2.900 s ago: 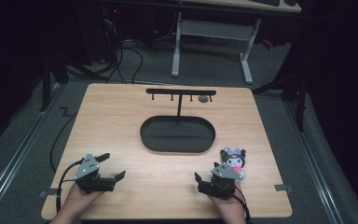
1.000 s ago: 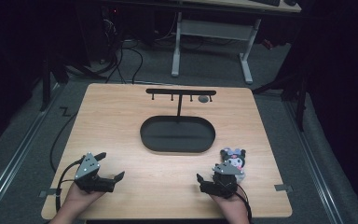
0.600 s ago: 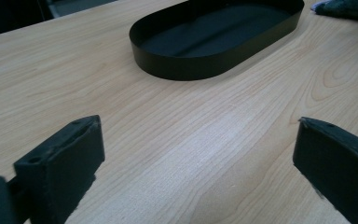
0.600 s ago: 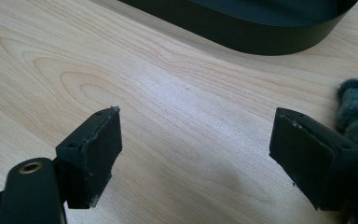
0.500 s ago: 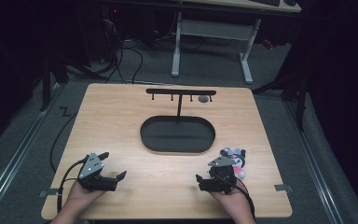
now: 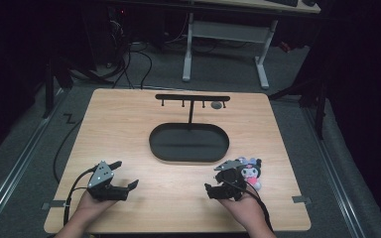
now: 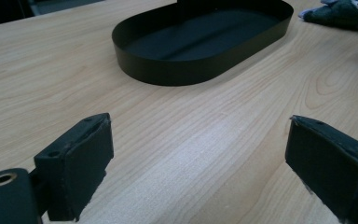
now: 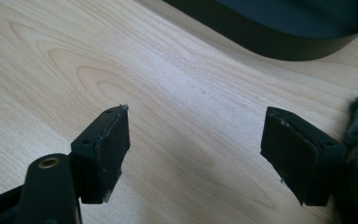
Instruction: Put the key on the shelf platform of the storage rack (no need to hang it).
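Grey plush toy (image 6: 248,171) sits just beside right gripper (image 8: 193,149), outside half-open empty jaws, which have just been closing. Risk: pads shut on nothing, nudge toy away. Left gripper (image 7: 200,163) wide open, empty.
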